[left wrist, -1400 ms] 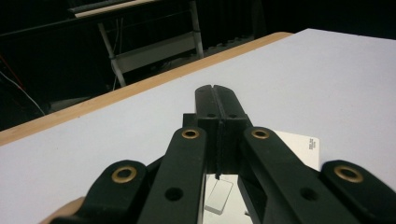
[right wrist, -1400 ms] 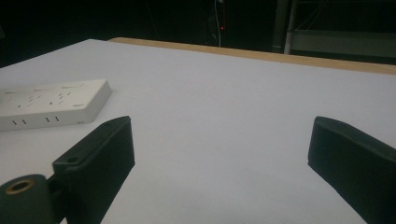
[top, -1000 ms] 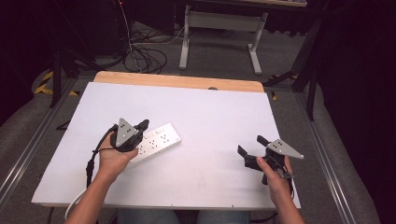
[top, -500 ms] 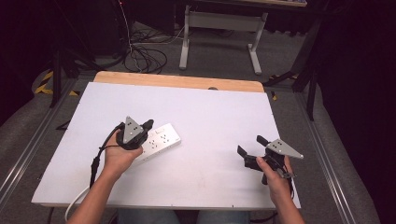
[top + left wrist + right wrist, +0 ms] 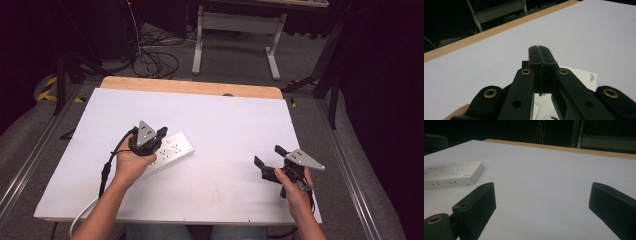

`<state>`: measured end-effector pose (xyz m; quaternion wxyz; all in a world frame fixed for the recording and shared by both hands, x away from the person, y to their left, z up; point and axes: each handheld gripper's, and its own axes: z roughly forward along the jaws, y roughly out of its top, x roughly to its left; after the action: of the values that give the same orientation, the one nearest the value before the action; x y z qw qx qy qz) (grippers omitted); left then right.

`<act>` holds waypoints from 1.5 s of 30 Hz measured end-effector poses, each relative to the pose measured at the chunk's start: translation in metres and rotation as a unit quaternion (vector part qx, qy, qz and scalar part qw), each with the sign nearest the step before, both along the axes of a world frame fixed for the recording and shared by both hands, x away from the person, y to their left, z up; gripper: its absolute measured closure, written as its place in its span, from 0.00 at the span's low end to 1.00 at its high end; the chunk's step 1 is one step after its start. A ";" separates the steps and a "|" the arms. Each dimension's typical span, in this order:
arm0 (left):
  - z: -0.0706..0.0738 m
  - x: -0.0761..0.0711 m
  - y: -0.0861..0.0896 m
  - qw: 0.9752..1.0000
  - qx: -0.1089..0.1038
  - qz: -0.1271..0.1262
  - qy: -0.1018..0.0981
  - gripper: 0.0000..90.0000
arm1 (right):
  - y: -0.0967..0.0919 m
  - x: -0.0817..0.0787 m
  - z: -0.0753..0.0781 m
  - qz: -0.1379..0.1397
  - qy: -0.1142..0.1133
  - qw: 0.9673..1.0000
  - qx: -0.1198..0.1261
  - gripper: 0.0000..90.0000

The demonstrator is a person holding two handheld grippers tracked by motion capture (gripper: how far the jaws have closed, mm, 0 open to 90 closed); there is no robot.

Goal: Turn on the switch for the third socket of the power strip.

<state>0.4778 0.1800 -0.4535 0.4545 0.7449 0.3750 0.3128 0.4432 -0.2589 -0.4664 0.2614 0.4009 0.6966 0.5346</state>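
Power strip [image 5: 167,152] flat on table [image 5: 225,120], left of centre. Left gripper [image 5: 161,134] clenched empty, jaws together above strip. Right gripper [image 5: 266,161] released, jaws wide, well apart to right.

L gripper [image 5: 540,53] jaws closed | over power strip [image 5: 579,77] | white table [image 5: 486,62]

**Three cameras on one white table**

The high view looks forward and down from above the person's side, taking in the whole table [image 5: 220,125]; the left gripper view sits low and close, facing the far wooden edge; the right gripper view skims the surface leftward; all three share the power strip [image 5: 170,150] [image 5: 584,77] [image 5: 451,177].
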 end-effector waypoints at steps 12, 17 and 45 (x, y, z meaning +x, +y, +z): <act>-0.003 0.009 -0.007 0.999 0.009 -0.008 0.037 1.00 | 0.000 0.001 -0.001 0.002 0.003 1.000 0.002 0.08; -0.004 0.012 -0.005 0.999 0.016 -0.002 0.051 1.00 | 0.000 0.000 0.000 0.003 0.003 1.000 0.004 0.08; -0.011 0.028 -0.018 0.989 0.059 0.009 0.133 1.00 | 0.000 -0.001 0.000 0.004 0.002 1.000 0.007 0.08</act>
<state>0.5056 0.1625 -0.4648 0.3528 0.8022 0.4198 0.2362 0.4423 -0.2593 -0.4664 0.2554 0.4009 0.6947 0.5399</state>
